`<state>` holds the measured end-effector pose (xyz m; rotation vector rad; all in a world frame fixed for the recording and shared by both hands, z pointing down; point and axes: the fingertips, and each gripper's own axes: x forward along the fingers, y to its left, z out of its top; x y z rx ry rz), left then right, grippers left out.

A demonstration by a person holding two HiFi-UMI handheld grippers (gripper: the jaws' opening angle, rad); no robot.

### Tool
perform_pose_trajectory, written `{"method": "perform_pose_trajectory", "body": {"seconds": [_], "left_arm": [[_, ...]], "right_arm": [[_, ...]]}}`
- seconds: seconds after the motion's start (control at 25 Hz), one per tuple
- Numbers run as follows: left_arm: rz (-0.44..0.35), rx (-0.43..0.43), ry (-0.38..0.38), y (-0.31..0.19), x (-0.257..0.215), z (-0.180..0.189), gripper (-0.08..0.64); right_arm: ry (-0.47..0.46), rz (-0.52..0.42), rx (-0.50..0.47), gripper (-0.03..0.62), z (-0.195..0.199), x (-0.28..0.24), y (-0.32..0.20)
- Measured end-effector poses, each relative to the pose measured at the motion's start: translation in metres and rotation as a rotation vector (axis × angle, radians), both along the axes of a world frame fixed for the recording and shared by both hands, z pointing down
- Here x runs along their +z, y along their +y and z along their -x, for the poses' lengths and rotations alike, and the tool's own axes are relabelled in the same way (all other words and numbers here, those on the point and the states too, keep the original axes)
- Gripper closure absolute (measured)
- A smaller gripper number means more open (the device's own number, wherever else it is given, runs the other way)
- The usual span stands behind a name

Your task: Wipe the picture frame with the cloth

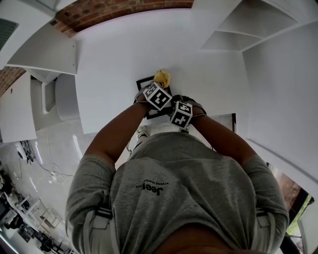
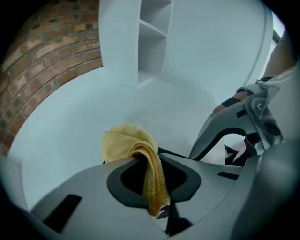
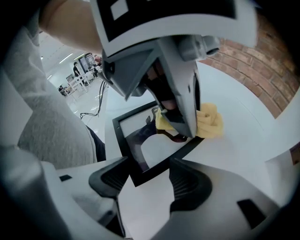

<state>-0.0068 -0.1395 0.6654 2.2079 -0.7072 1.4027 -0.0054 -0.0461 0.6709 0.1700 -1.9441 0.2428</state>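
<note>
A white desk [image 1: 124,54] fills the upper middle of the head view, a brick wall [image 1: 99,12] along the top edge, white shelves [image 1: 243,30] at upper right, cables [image 1: 53,173] on the floor at lower left.

Premises: most likely a staged test room inside a larger lab or open workspace. A plain white bench [image 1: 119,54] meets an exposed brick wall [image 1: 99,12] at the top of the head view, beside bare white shelving [image 2: 152,42]. At lower left, loose cables [image 1: 52,173] trail over a glossy white floor [image 1: 54,139]. The upper left of the right gripper view shows ceiling lights [image 3: 65,58] and distant people [image 3: 76,70].
</note>
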Motion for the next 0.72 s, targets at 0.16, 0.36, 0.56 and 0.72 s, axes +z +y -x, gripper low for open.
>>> {"method": "perform_pose_trajectory", "body": {"seconds": [0.16, 0.36, 0.56, 0.72], "left_arm": [[-0.011, 0.027, -0.005, -0.006, 0.000, -0.014, 0.494], [-0.011, 0.028, -0.005, -0.006, -0.002, -0.018, 0.494], [-0.010, 0.021, 0.009, -0.007, -0.002, -0.017, 0.494], [-0.015, -0.011, 0.053, -0.009, -0.008, -0.009, 0.494]], "right_arm": [[-0.005, -0.001, 0.009, 0.318, -0.001, 0.001, 0.000], [-0.009, -0.002, 0.012, 0.318, -0.002, 0.000, 0.000], [-0.006, -0.001, 0.011, 0.318, -0.002, 0.001, -0.001], [-0.008, -0.002, 0.013, 0.318, -0.003, 0.002, -0.003]]}}
